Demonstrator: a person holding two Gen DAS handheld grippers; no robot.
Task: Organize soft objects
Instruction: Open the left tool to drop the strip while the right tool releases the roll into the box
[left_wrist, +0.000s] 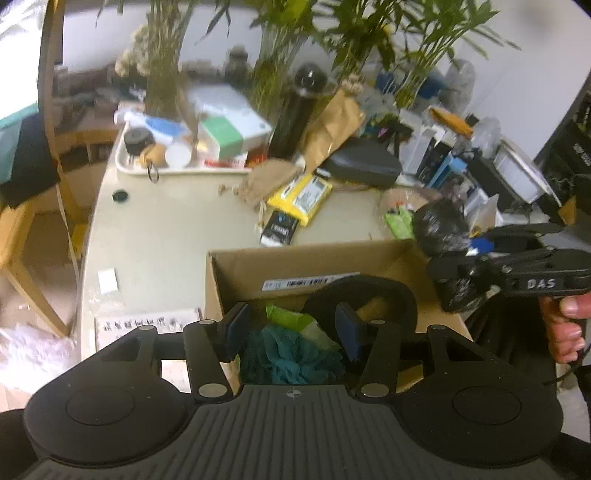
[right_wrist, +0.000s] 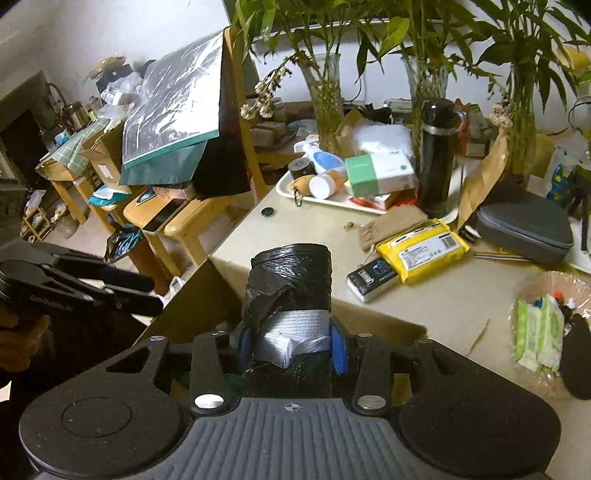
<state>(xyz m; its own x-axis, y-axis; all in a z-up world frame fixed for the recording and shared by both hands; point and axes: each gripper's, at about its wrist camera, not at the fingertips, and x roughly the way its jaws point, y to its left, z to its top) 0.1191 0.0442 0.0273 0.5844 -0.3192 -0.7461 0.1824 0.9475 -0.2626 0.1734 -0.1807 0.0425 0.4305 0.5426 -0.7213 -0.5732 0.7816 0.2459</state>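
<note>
An open cardboard box (left_wrist: 236, 273) sits at the table's near edge. Inside lie a teal mesh sponge (left_wrist: 288, 358), a green packet (left_wrist: 288, 317) and a black neck pillow (left_wrist: 362, 295). My left gripper (left_wrist: 291, 332) is open and empty just above the box's contents. My right gripper (right_wrist: 291, 349) is shut on a roll of black bin bags (right_wrist: 291, 280) banded with grey tape, held upright over the box's edge. The roll also shows in the left wrist view (left_wrist: 441, 229), at the right above the box. A clear bag of green wipes (right_wrist: 535, 332) lies on the table at the right.
The beige table (left_wrist: 166, 229) carries a yellow wipes pack (left_wrist: 301, 194), a black-white packet (left_wrist: 279, 229), a burlap pouch (left_wrist: 266, 181), a white tray of bottles and boxes (left_wrist: 184, 170), a black flask (left_wrist: 295, 114), a grey case (left_wrist: 364, 162) and vases of bamboo. Wooden stools (right_wrist: 173, 221) stand to the left.
</note>
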